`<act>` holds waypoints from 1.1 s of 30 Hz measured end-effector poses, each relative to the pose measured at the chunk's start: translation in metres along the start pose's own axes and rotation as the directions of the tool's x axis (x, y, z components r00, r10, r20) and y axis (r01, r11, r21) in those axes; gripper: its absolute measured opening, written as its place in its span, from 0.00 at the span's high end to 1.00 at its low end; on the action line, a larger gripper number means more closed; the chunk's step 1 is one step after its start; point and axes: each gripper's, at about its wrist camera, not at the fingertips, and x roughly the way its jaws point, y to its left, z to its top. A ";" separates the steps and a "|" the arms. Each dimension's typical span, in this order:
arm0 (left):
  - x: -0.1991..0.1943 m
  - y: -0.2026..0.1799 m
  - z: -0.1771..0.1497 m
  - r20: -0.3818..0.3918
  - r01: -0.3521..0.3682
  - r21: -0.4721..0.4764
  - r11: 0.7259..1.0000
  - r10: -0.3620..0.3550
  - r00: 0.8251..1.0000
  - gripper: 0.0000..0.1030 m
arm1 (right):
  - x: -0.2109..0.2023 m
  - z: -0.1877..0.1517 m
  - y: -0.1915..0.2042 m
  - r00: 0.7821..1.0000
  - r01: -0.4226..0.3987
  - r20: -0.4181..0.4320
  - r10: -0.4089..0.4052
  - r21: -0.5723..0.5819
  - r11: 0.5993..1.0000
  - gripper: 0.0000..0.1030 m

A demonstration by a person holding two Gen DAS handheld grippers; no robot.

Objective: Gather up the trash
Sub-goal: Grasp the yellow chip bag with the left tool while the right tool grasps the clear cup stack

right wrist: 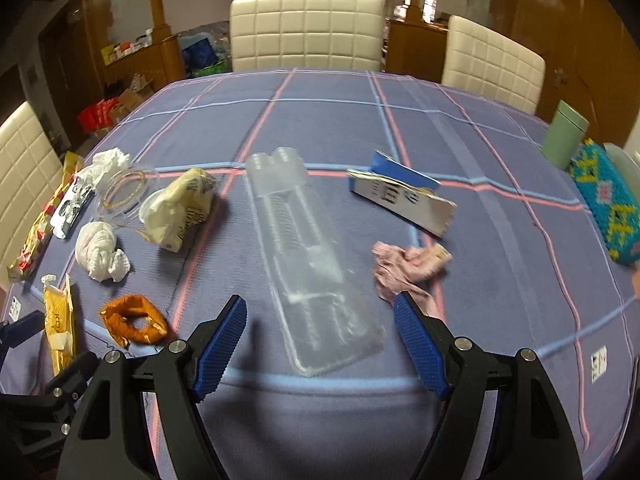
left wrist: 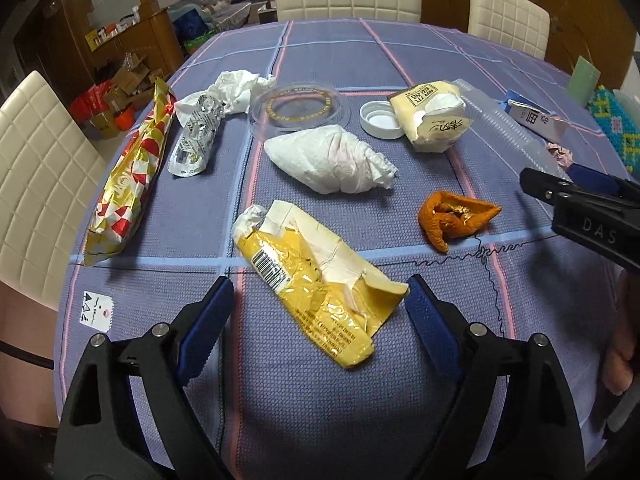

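Left wrist view: the left gripper (left wrist: 320, 304) hangs over the yellow wrapper (left wrist: 316, 280), its fingers (left wrist: 212, 316) spread wide, one each side, neither pad pressing on it. The wrapper's long axis runs diagonally, from upper left toward lower right, so it lies skew to the gap; judging by that, a small roll of the wrist would square the fingers across its narrow width. Further right lies the orange peel (left wrist: 452, 216), nearer the other hand.

In the right wrist view the right gripper (right wrist: 320, 338) stands open and empty over the near end of the clear tray (right wrist: 308, 264), which points away along the worktop (right wrist: 500, 280). The pink wad (right wrist: 404, 268) sits just beside the right finger.
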 end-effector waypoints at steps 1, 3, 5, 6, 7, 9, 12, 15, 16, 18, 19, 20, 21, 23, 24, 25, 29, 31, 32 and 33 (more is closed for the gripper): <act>0.000 -0.001 0.000 0.002 -0.001 0.002 1.000 0.001 1.000 0.17 | 0.002 0.000 0.001 1.000 -0.004 -0.004 0.004 -0.005 1.000 0.30; 0.001 -0.001 0.001 0.006 0.004 0.001 1.000 -0.004 1.000 0.21 | 0.008 -0.001 0.003 0.999 -0.018 -0.029 0.017 -0.012 1.000 0.39; 0.000 -0.002 0.002 0.012 0.011 0.003 1.000 -0.011 1.000 0.28 | 0.008 -0.002 0.002 0.999 -0.043 -0.018 0.043 -0.005 0.999 0.54; -0.001 -0.003 0.002 0.017 0.014 0.006 1.000 -0.014 1.000 0.36 | 0.006 -0.003 0.002 0.999 -0.052 -0.014 0.052 -0.008 0.999 0.56; -0.002 -0.004 0.002 0.022 0.018 0.012 1.000 -0.019 1.000 0.42 | 0.005 -0.004 0.002 0.999 -0.049 -0.012 0.049 -0.006 0.999 0.57; -0.005 -0.007 0.002 0.034 0.013 0.024 1.000 -0.014 0.999 0.54 | 0.001 -0.007 -0.001 0.997 -0.082 -0.003 0.082 0.018 0.997 0.59; -0.011 -0.009 0.002 0.059 0.026 0.036 0.999 -0.028 0.998 0.62 | -0.007 -0.008 -0.002 0.996 -0.090 0.019 0.090 0.027 0.996 0.60; -0.018 -0.012 0.001 0.085 0.025 0.051 0.998 -0.029 0.996 0.65 | -0.020 -0.009 0.001 0.995 -0.093 0.046 0.092 0.024 0.995 0.60; -0.021 -0.012 0.000 0.093 0.023 0.054 0.998 -0.028 0.995 0.65 | -0.024 -0.009 0.003 0.995 -0.088 0.056 0.087 0.020 0.996 0.60; -0.028 -0.012 -0.001 0.117 0.017 0.060 0.998 -0.024 0.993 0.65 | -0.030 -0.010 0.008 0.994 -0.088 0.066 0.087 0.013 0.996 0.60; -0.030 -0.012 -0.001 0.126 0.016 0.062 0.998 -0.024 0.992 0.65 | -0.032 -0.010 0.010 0.994 -0.089 0.068 0.088 0.011 0.996 0.60; -0.034 -0.012 -0.002 0.136 0.016 0.064 0.998 -0.025 0.990 0.65 | -0.034 -0.012 0.012 0.994 -0.091 0.070 0.090 0.009 0.996 0.60; -0.036 -0.011 -0.002 0.143 0.013 0.068 0.998 -0.023 0.989 0.65 | -0.037 -0.012 0.014 0.993 -0.093 0.070 0.093 0.007 0.996 0.60; -0.041 -0.011 -0.002 0.155 0.005 0.072 0.997 -0.016 0.988 0.65 | -0.041 -0.014 0.018 0.992 -0.099 0.074 0.099 0.001 0.995 0.60; -0.043 -0.011 -0.003 0.157 0.003 0.073 0.997 -0.015 0.987 0.65 | -0.044 -0.016 0.020 0.992 -0.103 0.078 0.103 -0.002 0.995 0.60; -0.045 -0.011 -0.004 0.160 0.000 0.074 0.997 -0.012 0.987 0.65 | -0.046 -0.017 0.022 0.991 -0.108 0.081 0.108 -0.004 0.994 0.60; -0.051 -0.008 -0.002 0.175 -0.018 0.071 0.997 0.005 0.985 0.65 | -0.053 -0.020 0.029 0.988 -0.129 0.089 0.130 -0.017 0.992 0.60; -0.054 -0.007 -0.002 0.185 -0.024 0.066 0.997 0.012 0.983 0.65 | -0.056 -0.022 0.033 0.986 -0.136 0.094 0.138 -0.027 0.990 0.60; -0.056 -0.006 -0.002 0.192 -0.029 0.065 0.997 0.016 0.981 0.65 | -0.059 -0.022 0.035 0.985 -0.138 0.097 0.141 -0.034 0.990 0.60; -0.057 -0.006 -0.002 0.195 -0.032 0.064 0.997 0.019 0.981 0.65 | -0.061 -0.023 0.036 0.985 -0.139 0.102 0.142 -0.039 0.989 0.60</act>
